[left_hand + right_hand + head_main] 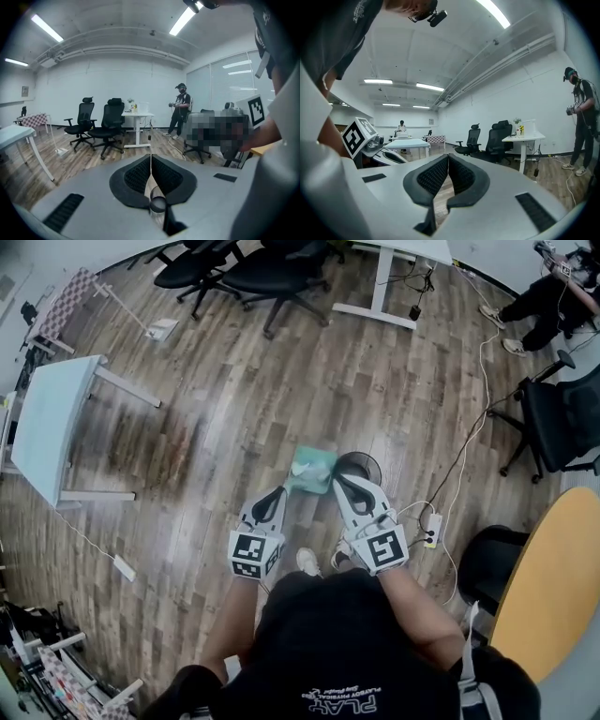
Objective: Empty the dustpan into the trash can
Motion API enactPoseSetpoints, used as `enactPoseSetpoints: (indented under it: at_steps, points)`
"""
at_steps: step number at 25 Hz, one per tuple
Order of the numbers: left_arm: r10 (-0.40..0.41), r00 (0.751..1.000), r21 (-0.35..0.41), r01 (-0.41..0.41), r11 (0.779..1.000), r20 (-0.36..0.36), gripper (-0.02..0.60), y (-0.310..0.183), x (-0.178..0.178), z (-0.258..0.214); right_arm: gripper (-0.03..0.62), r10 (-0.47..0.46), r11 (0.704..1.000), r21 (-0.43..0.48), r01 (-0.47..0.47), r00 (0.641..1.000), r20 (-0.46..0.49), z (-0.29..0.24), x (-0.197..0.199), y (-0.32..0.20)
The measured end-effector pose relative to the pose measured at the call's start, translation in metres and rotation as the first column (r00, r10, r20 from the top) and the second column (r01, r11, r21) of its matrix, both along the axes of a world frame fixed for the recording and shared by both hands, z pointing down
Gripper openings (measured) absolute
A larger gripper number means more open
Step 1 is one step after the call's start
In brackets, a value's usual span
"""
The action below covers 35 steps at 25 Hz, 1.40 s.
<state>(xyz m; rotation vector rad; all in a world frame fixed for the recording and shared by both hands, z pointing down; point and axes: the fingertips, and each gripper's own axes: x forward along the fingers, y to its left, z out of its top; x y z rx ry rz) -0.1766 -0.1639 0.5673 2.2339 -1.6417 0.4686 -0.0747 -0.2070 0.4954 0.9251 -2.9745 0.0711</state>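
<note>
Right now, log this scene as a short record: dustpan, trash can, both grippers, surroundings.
dustpan: green, on the wood floor ahead of the person, left of the trash can in the head view
trash can: black, round, open top; contents not visible
left gripper: fingers together, nothing between them; tip near the dustpan's near edge
right gripper: fingers together, nothing between them; tip by the trash can's rim
surroundings: office chairs, white table
</note>
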Motion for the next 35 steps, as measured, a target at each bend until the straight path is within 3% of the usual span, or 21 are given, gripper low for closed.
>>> enactPoseSetpoints:
  at_steps: [7,14,24,30,31,32,35]
  points:
    - [-0.045,0.998,-0.077,0.048,0.996,0.040,0.025,-0.010,-0.006,0.042,0.025,-0.042,0.998,-0.043,0.042,0.999,0.003,0.035,-0.006,-0.016]
    - [-0.027,0.997,-0.134,0.035,0.990,0.065,0.025,-0.023,-0.018,0.076,0.025,-0.058,0.996,-0.068,0.056,0.997,-0.041,0.060,-0.021,-0.020]
    - [-0.004,0.998,-0.227,0.017,0.974,0.059,0.025,-0.028,-0.028,0.132,0.025,-0.066,0.993,-0.107,0.056,0.994,-0.092,0.098,-0.037,-0.015]
    - [-0.048,0.998,-0.292,0.058,0.955,0.043,0.028,-0.030,-0.035,0.164,0.025,-0.079,0.986,-0.156,0.060,0.990,-0.116,0.125,-0.042,-0.014]
    - [-0.044,0.998,-0.310,0.055,0.949,0.041,0.074,-0.029,-0.034,0.170,0.025,-0.079,0.985,-0.159,0.060,0.990,-0.116,0.128,-0.042,-0.014]
    - [-0.040,0.998,-0.329,0.051,0.943,0.039,0.160,-0.027,-0.033,0.176,0.025,-0.079,0.985,-0.164,0.059,0.990,-0.117,0.131,-0.041,-0.013]
    - [-0.045,0.998,-0.380,0.057,0.923,0.041,0.192,-0.024,-0.032,0.194,0.025,-0.079,0.983,-0.173,0.057,0.989,-0.124,0.138,-0.038,-0.012]
